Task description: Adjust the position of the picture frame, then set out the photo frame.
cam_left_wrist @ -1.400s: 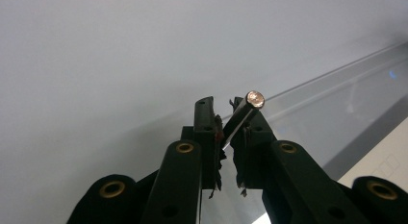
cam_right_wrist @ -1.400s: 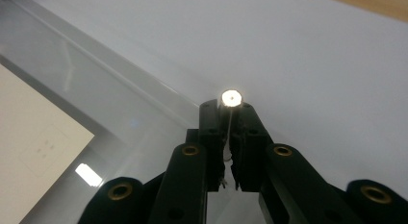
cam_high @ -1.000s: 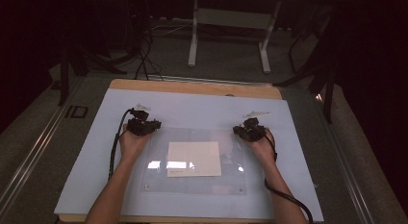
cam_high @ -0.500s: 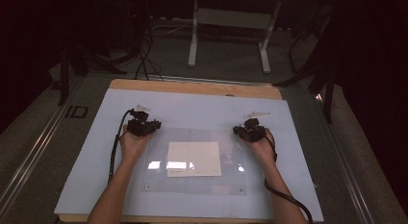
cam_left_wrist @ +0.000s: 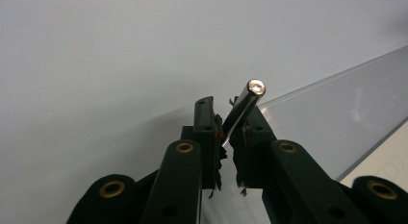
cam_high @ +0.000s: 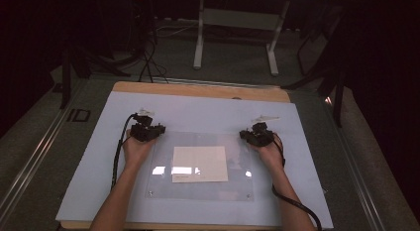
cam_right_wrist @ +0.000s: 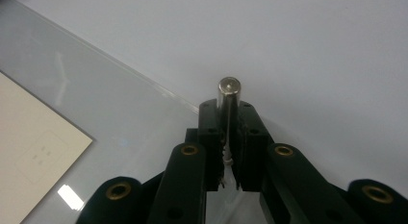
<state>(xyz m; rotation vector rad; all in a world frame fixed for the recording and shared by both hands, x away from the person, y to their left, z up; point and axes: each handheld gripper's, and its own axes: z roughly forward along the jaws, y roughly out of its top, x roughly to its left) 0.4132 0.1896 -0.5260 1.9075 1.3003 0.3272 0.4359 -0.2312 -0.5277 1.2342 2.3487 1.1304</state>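
Observation:
A clear acrylic sheet [cam_high: 237, 189] lies flat on a white board [cam_high: 94, 176], with a cream paper [cam_high: 199, 163] under it. My left gripper [cam_high: 151, 131] rests at the sheet's far left corner, shut on a short shiny metal pin [cam_left_wrist: 246, 103] that leans to the right between the jaws [cam_left_wrist: 226, 119]. At the far right corner my right gripper [cam_high: 255, 135] is shut on a matching metal pin [cam_right_wrist: 227, 95], which stands upright between its jaws [cam_right_wrist: 227, 111]. The sheet's edge [cam_left_wrist: 337, 113] runs just past the left pin, and the sheet [cam_right_wrist: 120, 108] and paper [cam_right_wrist: 33, 137] lie left of the right pin.
The white board sits on a wooden table [cam_high: 198, 90]. Beyond it on the dark floor are a metal desk frame [cam_high: 237, 37], cables [cam_high: 148, 62] and stand legs. A black cable [cam_high: 297, 206] trails from the right gripper along the forearm.

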